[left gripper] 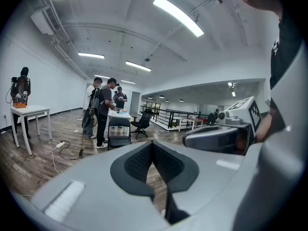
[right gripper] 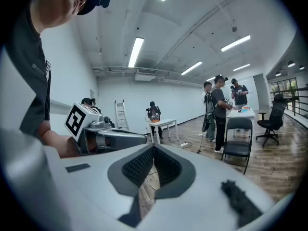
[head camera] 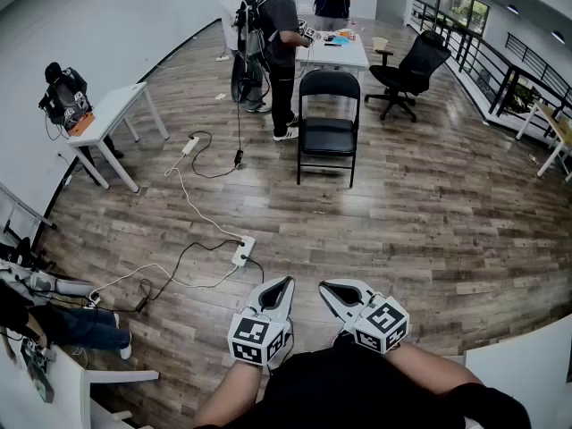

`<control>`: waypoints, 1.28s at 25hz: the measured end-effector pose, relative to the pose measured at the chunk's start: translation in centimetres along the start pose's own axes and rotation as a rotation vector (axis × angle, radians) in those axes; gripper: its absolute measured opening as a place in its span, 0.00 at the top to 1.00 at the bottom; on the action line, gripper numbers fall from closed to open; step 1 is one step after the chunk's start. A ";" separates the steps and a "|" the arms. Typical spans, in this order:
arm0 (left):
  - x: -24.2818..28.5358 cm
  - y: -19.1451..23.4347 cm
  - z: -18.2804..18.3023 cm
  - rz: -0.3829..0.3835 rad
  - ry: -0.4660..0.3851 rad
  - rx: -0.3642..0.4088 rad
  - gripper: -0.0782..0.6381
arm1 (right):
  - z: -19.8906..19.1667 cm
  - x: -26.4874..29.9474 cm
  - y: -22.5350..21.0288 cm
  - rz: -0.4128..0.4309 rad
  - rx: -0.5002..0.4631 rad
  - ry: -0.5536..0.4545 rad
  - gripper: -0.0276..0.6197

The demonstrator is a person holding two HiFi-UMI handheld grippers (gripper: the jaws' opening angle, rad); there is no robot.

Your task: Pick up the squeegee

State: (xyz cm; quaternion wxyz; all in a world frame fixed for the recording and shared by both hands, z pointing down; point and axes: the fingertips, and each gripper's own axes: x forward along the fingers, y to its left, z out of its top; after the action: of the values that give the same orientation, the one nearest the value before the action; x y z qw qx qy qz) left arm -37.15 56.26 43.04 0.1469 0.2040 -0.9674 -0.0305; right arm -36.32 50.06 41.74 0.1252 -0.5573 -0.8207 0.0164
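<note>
As the left gripper [head camera: 282, 284] and right gripper [head camera: 327, 288] point slightly down, their fingers [left gripper: 139, 162] press together, empty.

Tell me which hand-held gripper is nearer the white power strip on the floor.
Left. The left hand-held gripper is just down-right of the power strip in the head view; the right hand-held gripper is farther right.
</note>
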 end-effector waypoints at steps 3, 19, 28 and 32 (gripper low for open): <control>0.7 -0.1 0.4 -0.008 0.003 0.005 0.88 | 0.0 -0.3 -0.8 -0.015 0.015 -0.006 0.95; 1.1 -2.4 0.6 -0.103 0.011 0.067 0.88 | -0.7 -1.8 -0.9 -0.098 0.047 -0.023 0.95; 1.3 -3.2 1.3 -0.136 -0.008 0.070 0.88 | -0.5 -3.7 -1.0 -0.157 0.053 -0.029 0.95; 2.1 -5.0 0.8 -0.194 -0.001 0.083 0.88 | -0.8 -5.4 -1.5 -0.210 0.054 -0.037 0.95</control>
State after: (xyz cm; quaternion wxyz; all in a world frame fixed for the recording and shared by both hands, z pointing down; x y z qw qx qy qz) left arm -37.32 50.83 42.25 0.1344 0.3024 -0.9436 -0.0046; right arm -35.64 44.45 41.79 0.1263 -0.4642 -0.8759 0.0355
